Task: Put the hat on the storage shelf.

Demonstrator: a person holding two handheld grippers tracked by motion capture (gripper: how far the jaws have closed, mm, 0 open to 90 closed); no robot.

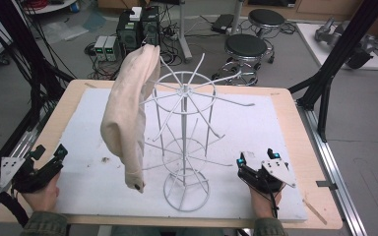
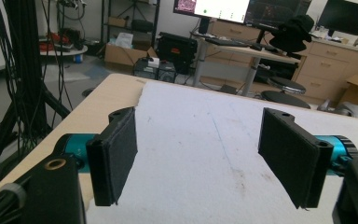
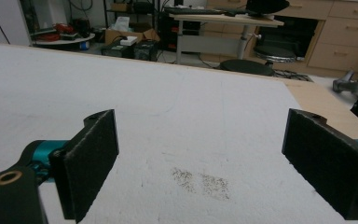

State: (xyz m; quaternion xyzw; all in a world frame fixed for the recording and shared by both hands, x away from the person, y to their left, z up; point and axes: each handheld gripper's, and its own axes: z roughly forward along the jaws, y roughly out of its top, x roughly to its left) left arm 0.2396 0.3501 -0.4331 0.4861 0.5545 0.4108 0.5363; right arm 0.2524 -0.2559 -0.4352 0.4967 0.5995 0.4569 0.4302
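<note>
A white wire rack (image 1: 184, 132) stands upright in the middle of the white mat (image 1: 256, 123). A beige cloth garment (image 1: 128, 118) hangs from one of its upper arms on the left side, its lower end near the mat. My left gripper (image 1: 49, 153) rests at the table's front left, open with nothing between its pads (image 2: 116, 156). At the front right, my right gripper (image 1: 257, 157) is open too, its pads (image 3: 91, 158) wide apart over bare mat. Both stand well apart from the rack.
The mat lies on a wooden table (image 1: 300, 147). Black frame posts (image 1: 332, 64) rise at the right and cables at the left. Stools (image 1: 246, 49) and computer boxes (image 1: 138, 29) sit on the floor beyond the far edge.
</note>
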